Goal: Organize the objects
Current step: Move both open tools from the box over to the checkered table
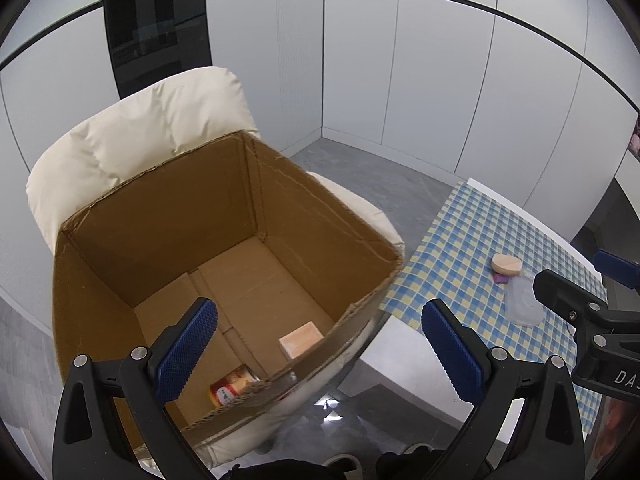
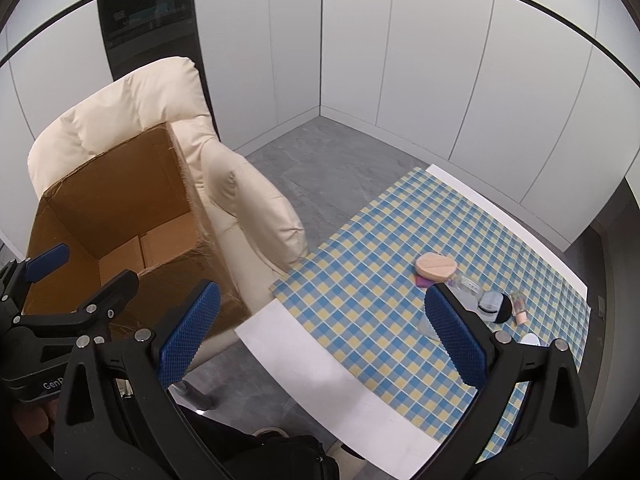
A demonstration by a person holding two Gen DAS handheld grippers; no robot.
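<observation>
An open cardboard box (image 1: 304, 216) stands on a cream armchair (image 1: 132, 132); it also shows in the right wrist view (image 2: 120, 184). Inside lie a small peach box (image 1: 301, 339) and a red-and-yellow can (image 1: 233, 385). My left gripper (image 1: 320, 352) is open and empty above the box's near rim. My right gripper (image 2: 320, 340) is open and empty above the table's near edge. On the checked tablecloth (image 2: 380, 292) lie a peach powder puff (image 2: 435, 265), a purple item (image 2: 422, 281), a clear bottle (image 2: 466, 288), a black-and-blue item (image 2: 496, 307) and a small pink bottle (image 2: 520, 307).
The white table edge (image 2: 312, 360) sits right of the armchair. The grey floor (image 2: 320, 160) runs back to white wall panels. A dark panel (image 1: 156, 20) stands behind the chair. The person's shoes (image 1: 416, 450) show below.
</observation>
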